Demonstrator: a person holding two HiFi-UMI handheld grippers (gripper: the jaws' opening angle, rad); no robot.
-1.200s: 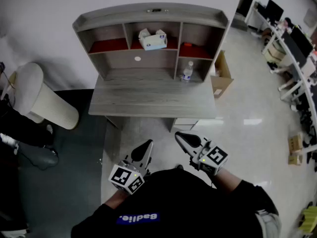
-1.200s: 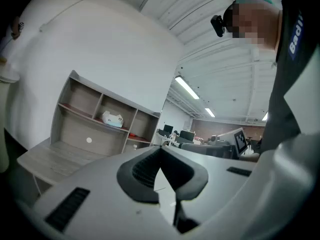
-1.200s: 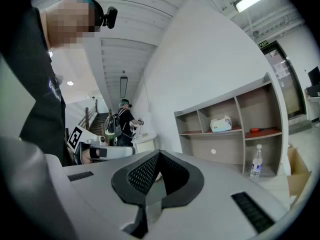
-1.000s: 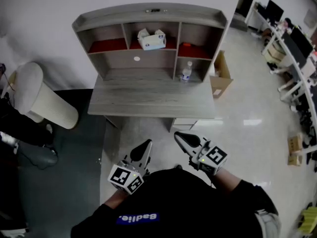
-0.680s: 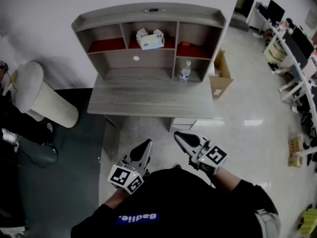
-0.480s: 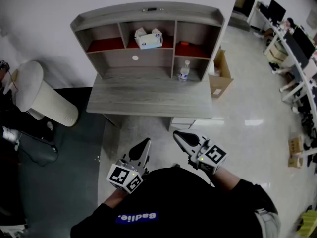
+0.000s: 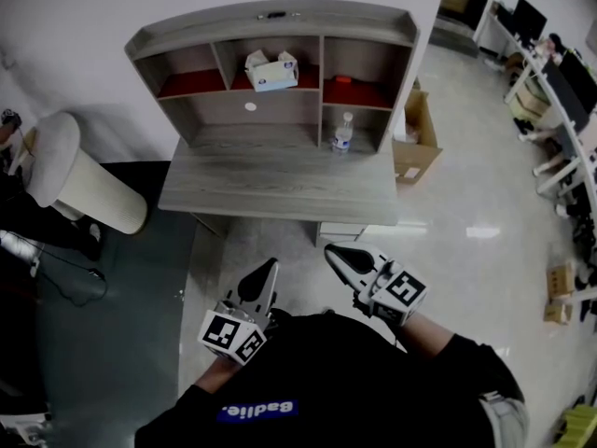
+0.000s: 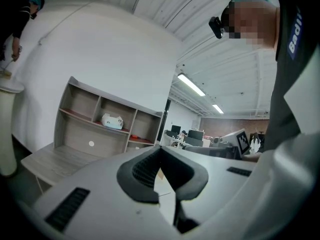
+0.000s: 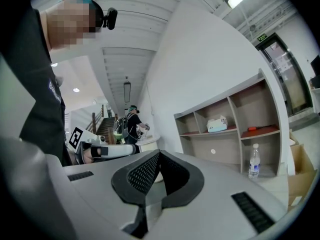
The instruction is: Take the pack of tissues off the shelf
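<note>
The pack of tissues [image 7: 271, 70] is a pale box lying in the middle top compartment of the grey wooden shelf unit [image 7: 270, 21]. It also shows in the left gripper view as the tissue pack [image 8: 112, 121] and in the right gripper view as the tissue pack [image 9: 217, 124]. My left gripper [image 7: 270, 266] and right gripper [image 7: 330, 250] hang close to my body, well short of the desk [image 7: 280, 180], and both point toward the shelf. The left gripper [image 8: 160, 149] is shut and empty. The right gripper [image 9: 159, 154] is shut too, holding nothing.
A water bottle [image 7: 343, 133] stands in the lower right compartment, and a small red item [image 7: 343, 80] lies above it. A white padded cylinder [image 7: 79, 185] stands left of the desk, a cardboard box [image 7: 415, 138] to its right. Office desks line the far right. A person [image 9: 131, 126] stands in the distance.
The head view has shifted, so the shelf and desk sit a little higher and further left. Both grippers stay shut near my body, and the left one points a bit more upright.
</note>
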